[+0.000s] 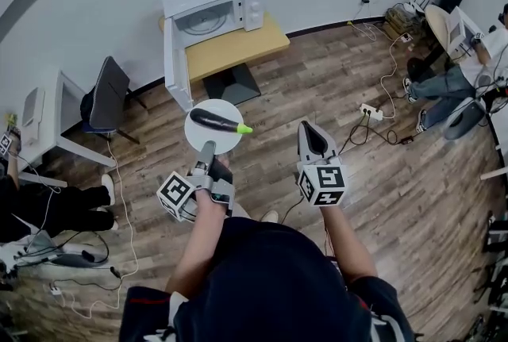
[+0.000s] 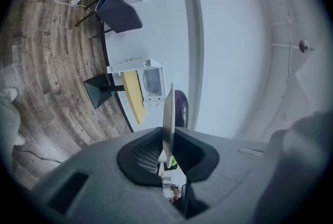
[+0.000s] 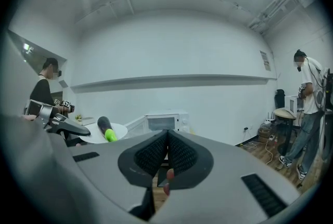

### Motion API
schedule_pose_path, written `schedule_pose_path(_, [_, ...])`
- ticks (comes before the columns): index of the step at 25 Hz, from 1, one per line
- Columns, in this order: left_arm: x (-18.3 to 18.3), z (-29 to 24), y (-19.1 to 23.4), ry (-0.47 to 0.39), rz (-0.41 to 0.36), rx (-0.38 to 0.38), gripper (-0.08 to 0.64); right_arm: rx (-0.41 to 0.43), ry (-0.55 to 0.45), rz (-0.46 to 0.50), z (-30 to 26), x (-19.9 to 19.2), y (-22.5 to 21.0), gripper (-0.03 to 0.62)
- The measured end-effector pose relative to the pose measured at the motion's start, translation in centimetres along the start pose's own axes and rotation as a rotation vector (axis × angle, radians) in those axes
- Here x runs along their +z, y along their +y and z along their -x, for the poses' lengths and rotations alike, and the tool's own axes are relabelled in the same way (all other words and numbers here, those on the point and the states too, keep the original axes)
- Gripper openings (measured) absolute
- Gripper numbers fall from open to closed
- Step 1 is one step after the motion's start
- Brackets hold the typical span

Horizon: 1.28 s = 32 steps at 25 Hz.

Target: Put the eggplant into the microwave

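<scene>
A dark purple eggplant [image 1: 216, 121] with a bright green stem end lies on a round white plate [image 1: 205, 144]. My left gripper [image 1: 208, 150] is shut on the plate's near rim and holds it level in the air. The left gripper view shows the plate [image 2: 167, 114] edge-on between the jaws, the eggplant [image 2: 180, 108] behind it. The white microwave [image 1: 213, 11] stands ahead on a yellow table [image 1: 234, 51], its door [image 1: 176, 67] swung open. My right gripper [image 1: 309, 128] is shut and empty, right of the plate. In the right gripper view the jaws [image 3: 167, 137] meet, with the eggplant [image 3: 105, 128] at left.
A dark chair [image 1: 107, 102] and a white desk [image 1: 44, 122] stand at the left. A power strip [image 1: 371, 112] with cables lies on the wooden floor at right. One person sits at the far right [image 1: 456, 78]; another is at the left [image 1: 48, 205].
</scene>
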State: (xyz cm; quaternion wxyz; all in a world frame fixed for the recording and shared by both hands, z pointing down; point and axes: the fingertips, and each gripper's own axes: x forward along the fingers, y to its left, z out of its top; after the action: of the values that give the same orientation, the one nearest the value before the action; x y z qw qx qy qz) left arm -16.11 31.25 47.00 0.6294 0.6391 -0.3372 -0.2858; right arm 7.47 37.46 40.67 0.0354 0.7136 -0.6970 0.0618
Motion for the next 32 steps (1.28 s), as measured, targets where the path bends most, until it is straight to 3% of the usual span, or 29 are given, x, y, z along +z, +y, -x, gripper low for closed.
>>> schedule_pose_path(9, [-1.1, -0.1, 1.5, -0.009, 0.03, 0.036, 0.04, 0.003, 0.022, -0.043, -0.4, -1.9, -1.4, 0.011])
schedule_pose_path(14, [-0.1, -1.9, 2.0, -0.021, 0.041, 0.035, 0.04, 0.012, 0.027, 0.028, -1.9, -1.6, -1.2, 0.011])
schedule_pose_path(22, [1.1, -6.5, 2.2, -0.01, 0.055, 0.023, 0.04, 0.025, 0.019, 0.09, -6.2, -1.0, -1.7, 0.011])
schedule_pose_path(32, [4.3, -17.0, 1.2, 0.011, 0.056, 0.026, 0.04, 0.031, 0.047, 0.067, -16.2, 0.0, -4.2, 0.011])
